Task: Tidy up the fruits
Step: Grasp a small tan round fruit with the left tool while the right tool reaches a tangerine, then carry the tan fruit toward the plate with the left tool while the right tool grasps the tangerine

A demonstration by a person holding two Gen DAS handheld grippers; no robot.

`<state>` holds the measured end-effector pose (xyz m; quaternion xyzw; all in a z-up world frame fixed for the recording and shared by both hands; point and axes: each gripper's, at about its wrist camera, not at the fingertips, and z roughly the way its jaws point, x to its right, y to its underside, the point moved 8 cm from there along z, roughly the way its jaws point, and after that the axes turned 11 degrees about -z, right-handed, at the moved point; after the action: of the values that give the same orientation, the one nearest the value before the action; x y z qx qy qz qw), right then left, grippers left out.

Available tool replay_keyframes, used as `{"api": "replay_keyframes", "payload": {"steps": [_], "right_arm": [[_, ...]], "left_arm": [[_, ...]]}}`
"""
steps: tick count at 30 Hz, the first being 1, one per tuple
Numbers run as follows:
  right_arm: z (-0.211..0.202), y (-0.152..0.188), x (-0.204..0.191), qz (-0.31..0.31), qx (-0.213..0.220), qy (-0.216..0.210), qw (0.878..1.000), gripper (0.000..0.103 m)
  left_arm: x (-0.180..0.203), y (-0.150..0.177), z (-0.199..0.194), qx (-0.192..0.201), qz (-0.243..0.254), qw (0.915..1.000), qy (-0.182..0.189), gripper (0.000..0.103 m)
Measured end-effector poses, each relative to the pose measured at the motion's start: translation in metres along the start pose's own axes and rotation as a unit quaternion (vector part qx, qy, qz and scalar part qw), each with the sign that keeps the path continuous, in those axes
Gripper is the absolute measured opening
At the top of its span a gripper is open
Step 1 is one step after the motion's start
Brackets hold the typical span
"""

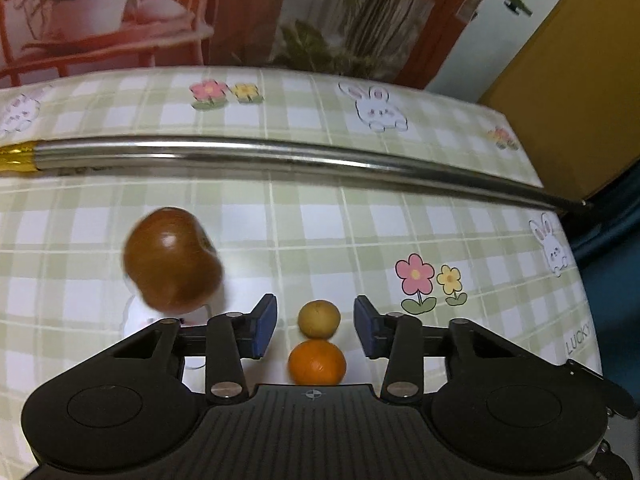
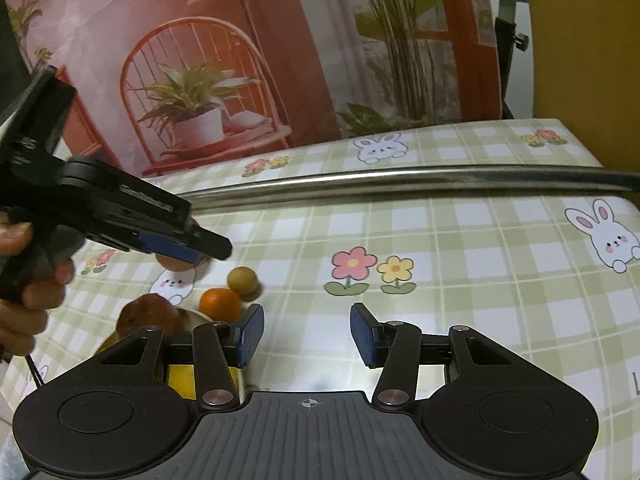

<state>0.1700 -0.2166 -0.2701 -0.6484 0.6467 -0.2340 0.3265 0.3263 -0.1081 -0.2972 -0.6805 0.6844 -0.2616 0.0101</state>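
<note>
- L gripper (image 1: 315, 326): jaws wide apart, nothing held. Hangs above the table (image 1: 460, 208), pointing down and fwd.
- Small tan fruit (image 1: 319, 319) sits centred betw the L pads (image 1: 265, 322), gap either side, no contact. Orange (image 1: 317, 362) just behind it, touching or nearly so, closer to the L palm.
- Brown apple (image 1: 172, 258) off to L of the jaws, outside the gap, blurred in L wrist view. Apart from the tan/orange pair.
- R gripper (image 2: 307, 334): jaws also spread, empty; only bare checked cloth betw them. Fruits lie to its L: orange (image 2: 221, 304), tan fruit (image 2: 242, 280), a reddish-brown fruit (image 2: 150, 316) partly hidden by the R gripper body.
- Something yellow under the R gripper's L linkage; cannot tell what.
- Metal rod (image 1: 280, 156) lies across the table beyond the fruit, well apart.
- Key relation: tan fruit + orange line up along the L gripper's fwd axis, so closing line crosses the tan one squarely. Fruits round, no long axis to match.
- Judgement: L is nearer and already aligned; likely needs only a drop, then close. Risk: pads nudge the orange.
</note>
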Motion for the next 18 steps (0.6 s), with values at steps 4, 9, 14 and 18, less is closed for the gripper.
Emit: {"api": "replay_keyframes", "payload": {"steps": [4, 9, 14, 18], "right_arm": [[0.006, 0.003, 0.006, 0.008, -0.004, -0.002, 1.000, 0.046], [0.010, 0.003, 0.009, 0.010, -0.006, -0.004, 1.000, 0.046], [0.011, 0.003, 0.009, 0.012, -0.008, -0.006, 1.000, 0.046], [0.013, 0.004, 0.007, 0.014, -0.011, -0.010, 1.000, 0.046]], "left_arm": [[0.004, 0.001, 0.020, -0.016, 0.014, 0.9997, -0.006, 0.043], [0.003, 0.004, 0.034, -0.030, 0.015, 0.9994, -0.010, 0.037], [-0.001, 0.006, 0.037, -0.026, 0.015, 0.9995, -0.008, 0.030], [-0.002, 0.006, 0.031, -0.013, 0.019, 0.9997, -0.010, 0.030]]}}
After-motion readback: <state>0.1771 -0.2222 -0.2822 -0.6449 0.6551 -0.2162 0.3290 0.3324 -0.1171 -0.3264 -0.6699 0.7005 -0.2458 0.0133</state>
